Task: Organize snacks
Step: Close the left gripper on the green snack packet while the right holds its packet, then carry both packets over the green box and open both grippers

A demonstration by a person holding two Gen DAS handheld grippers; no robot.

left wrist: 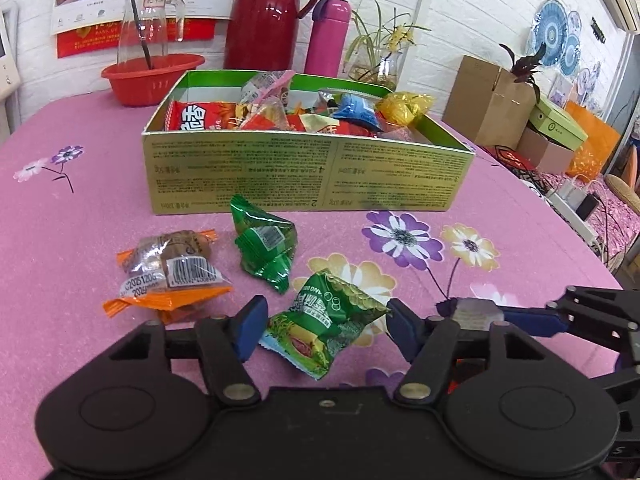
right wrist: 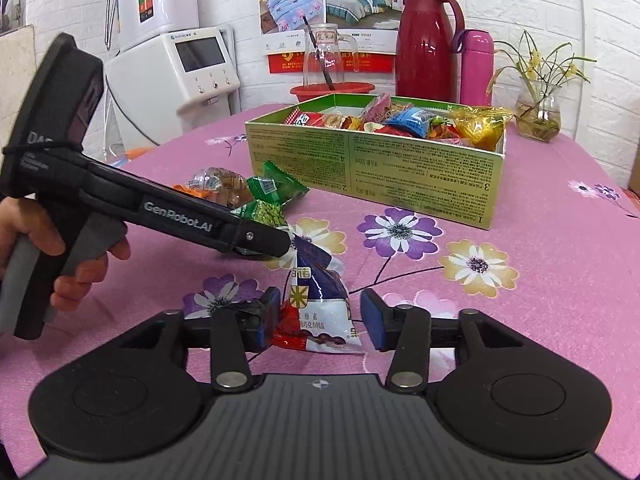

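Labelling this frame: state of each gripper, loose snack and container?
Left gripper: open, astride green picture-printed snack packet, pads not pressing.
Right gripper: open, blue-white-red chocolate packet between fingers.
Green printed cardboard box: open-topped, full of snacks.
Plain green foil packet: loose on pink floral tablecloth.
Orange-ended clear packet: loose, lying flat.
Clear glass jug: upright in red plastic basket.
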